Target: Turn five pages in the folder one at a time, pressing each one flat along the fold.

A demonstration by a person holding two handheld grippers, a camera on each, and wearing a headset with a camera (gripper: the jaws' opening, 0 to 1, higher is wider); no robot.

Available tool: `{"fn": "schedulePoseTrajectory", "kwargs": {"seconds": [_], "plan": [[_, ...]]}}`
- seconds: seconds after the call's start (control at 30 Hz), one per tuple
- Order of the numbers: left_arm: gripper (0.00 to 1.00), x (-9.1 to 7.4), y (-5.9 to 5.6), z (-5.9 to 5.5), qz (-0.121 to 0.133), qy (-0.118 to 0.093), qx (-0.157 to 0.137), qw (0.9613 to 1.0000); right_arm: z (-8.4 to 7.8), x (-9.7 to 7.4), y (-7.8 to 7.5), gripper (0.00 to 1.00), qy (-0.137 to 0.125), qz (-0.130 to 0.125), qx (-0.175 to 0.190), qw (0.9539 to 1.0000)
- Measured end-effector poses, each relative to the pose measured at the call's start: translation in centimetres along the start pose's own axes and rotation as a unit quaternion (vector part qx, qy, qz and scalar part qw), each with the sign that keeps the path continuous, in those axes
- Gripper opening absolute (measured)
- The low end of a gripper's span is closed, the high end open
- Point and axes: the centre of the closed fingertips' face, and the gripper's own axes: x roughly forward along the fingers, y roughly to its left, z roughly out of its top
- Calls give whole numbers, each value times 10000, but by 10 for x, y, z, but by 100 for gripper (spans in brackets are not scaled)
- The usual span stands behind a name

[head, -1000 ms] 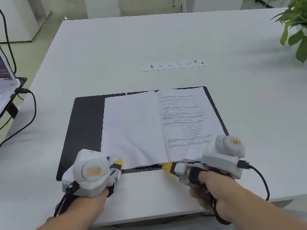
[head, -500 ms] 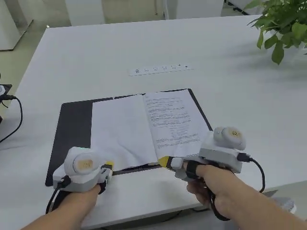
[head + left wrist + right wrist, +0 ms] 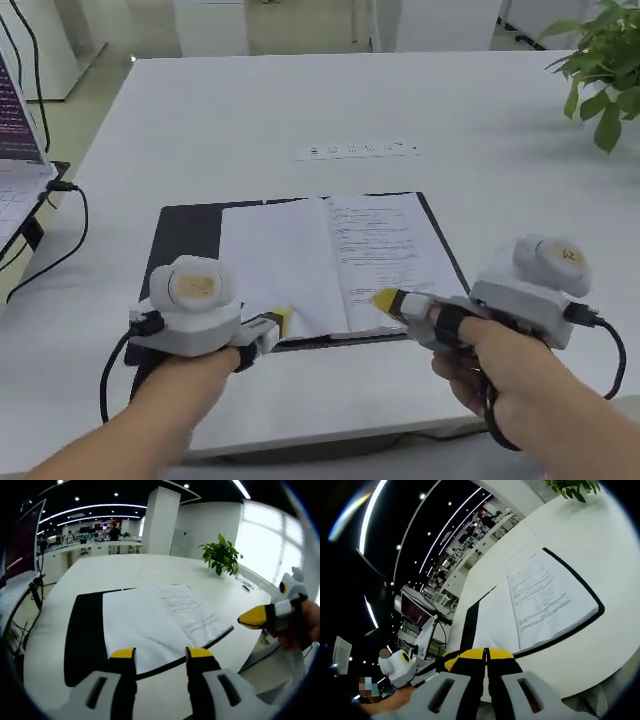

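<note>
The folder (image 3: 185,250) lies open on the white table, black cover underneath, a blank left page (image 3: 275,265) and a printed right page (image 3: 385,245). In the left gripper view the same folder (image 3: 87,630) lies just beyond the jaws. My left gripper (image 3: 278,322) hovers at the blank page's near edge, open and empty (image 3: 161,655). My right gripper (image 3: 388,299) sits over the printed page's near edge, just right of the fold, its yellow tips shut together with nothing between them (image 3: 486,655). The printed page (image 3: 545,597) lies flat ahead of it.
A socket strip (image 3: 355,150) is set into the table behind the folder. A potted plant (image 3: 600,70) stands at the far right, and a laptop (image 3: 15,130) with a black cable (image 3: 70,240) at the left. The table's near edge runs just below the grippers.
Both grippers have lifted from the near table edge and come in over the folder's near edge. The right tip moved from the fold's foot onto the printed page.
</note>
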Motion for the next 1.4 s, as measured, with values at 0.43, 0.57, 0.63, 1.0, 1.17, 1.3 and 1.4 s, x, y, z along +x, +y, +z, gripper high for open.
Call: {"fn": "schedulePoseTrajectory", "kwargs": {"seconds": [0.43,0.57,0.63,1.0,1.17,1.3,1.4], "plan": [[57,-58,-11,41,178,-485,-57,9986,34,-54,-6,19,-222,-954,-1483,9841],[64,-68,-1,50,300,-675,71,9972,53,-73,-15,34,-522,-1232,-1661,9770],[67,-73,5,55,345,-768,111,9964,66,-82,-18,40,-734,-1365,-1812,9712],[87,-89,43,54,677,-768,15,9947,93,-116,-49,75,-987,-2091,-2467,9411],[97,-95,54,57,819,-818,151,9932,95,-120,-54,90,-1004,-2031,-2493,9416],[99,-95,58,56,843,-773,193,9933,95,-117,-52,100,-989,-1908,-2553,9427],[99,-97,62,57,929,-800,242,9922,95,-113,-51,100,-932,-1902,-2587,9425]]}}
